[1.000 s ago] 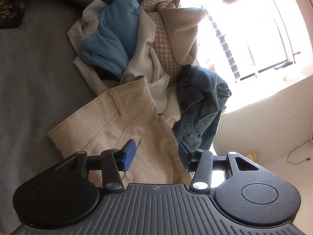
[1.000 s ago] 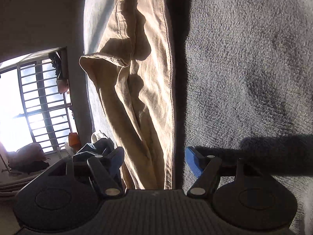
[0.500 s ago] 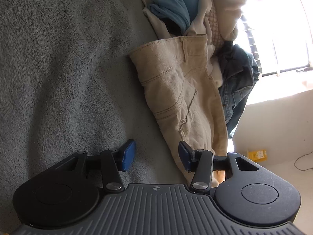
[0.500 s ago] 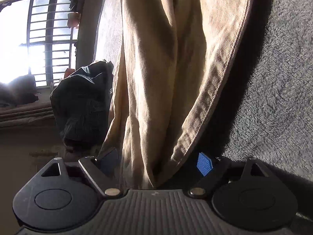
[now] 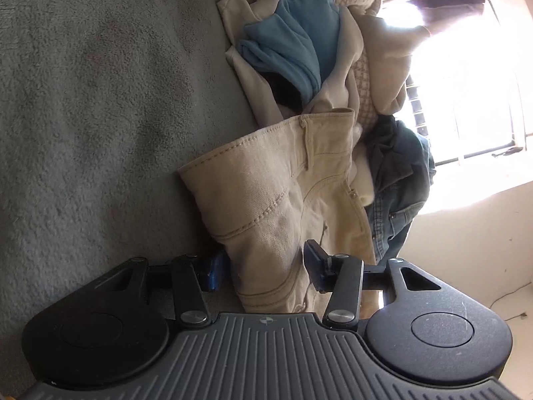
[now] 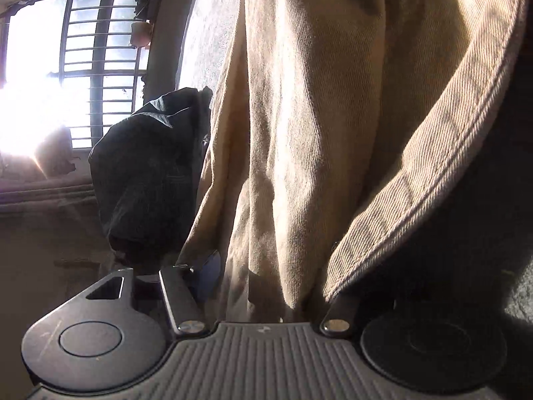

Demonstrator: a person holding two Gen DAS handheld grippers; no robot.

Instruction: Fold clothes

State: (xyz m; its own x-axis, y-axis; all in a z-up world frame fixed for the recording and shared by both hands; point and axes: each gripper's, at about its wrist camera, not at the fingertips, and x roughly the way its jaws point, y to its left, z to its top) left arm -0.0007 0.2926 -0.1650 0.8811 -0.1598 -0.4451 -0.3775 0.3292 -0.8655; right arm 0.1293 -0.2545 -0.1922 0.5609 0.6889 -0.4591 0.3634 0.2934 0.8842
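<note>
Both grippers straddle the beige trousers on the grey blanket: left gripper and right gripper fingers wide, unclosed (waist end, hem end); next, pinch.

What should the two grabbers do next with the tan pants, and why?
Probably close both and pinch. The left gripper is open with the beige trousers between its fingers, and the right gripper also looks open around that cloth. Neither seems to grip yet, so nothing can be lifted off the grey blanket to fold.

left gripper jaws apart; right gripper likewise.
</note>
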